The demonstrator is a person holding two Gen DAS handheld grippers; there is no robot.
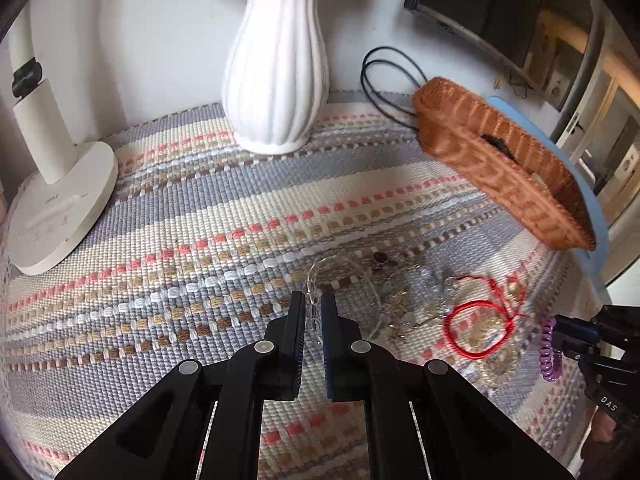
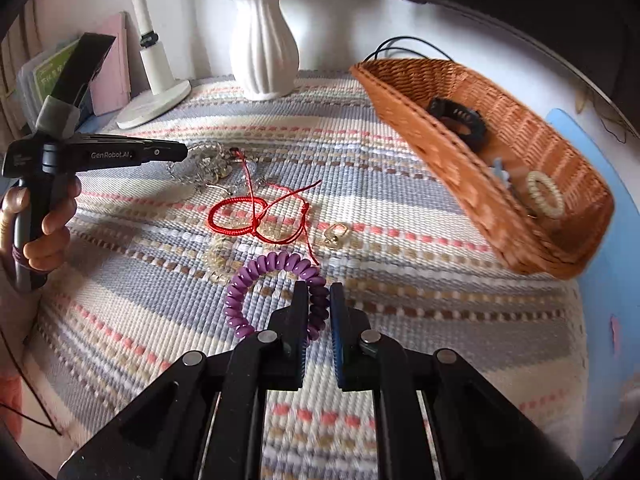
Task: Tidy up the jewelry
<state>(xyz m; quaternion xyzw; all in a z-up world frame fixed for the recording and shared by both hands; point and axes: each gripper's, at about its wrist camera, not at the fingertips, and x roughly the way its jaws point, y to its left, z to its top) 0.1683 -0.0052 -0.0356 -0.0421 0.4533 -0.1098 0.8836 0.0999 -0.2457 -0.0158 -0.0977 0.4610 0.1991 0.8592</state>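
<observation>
My left gripper (image 1: pixel 313 300) is shut on a clear chain bracelet (image 1: pixel 313 280) that trails onto the woven mat. My right gripper (image 2: pixel 319 292) is shut on a purple spiral hair tie (image 2: pixel 264 280), also seen in the left wrist view (image 1: pixel 548 350). A red cord bracelet (image 2: pixel 256 216) (image 1: pixel 476 332) lies between them, with a gold ring (image 2: pixel 336 236) and a tangle of clear and gold pieces (image 1: pixel 412 304) near it. The wicker basket (image 2: pixel 412 116) (image 1: pixel 492 168) at the right holds a black band (image 2: pixel 460 118), a cream ring (image 2: pixel 544 194) and a pale blue piece (image 2: pixel 500 170).
A white ribbed vase (image 1: pixel 276 76) stands at the back of the striped mat (image 1: pixel 200 220). A white lamp base (image 1: pixel 60 204) is at the back left. A black cord (image 1: pixel 384 80) loops behind the basket. Boxes and books (image 2: pixel 56 76) stand at the far left.
</observation>
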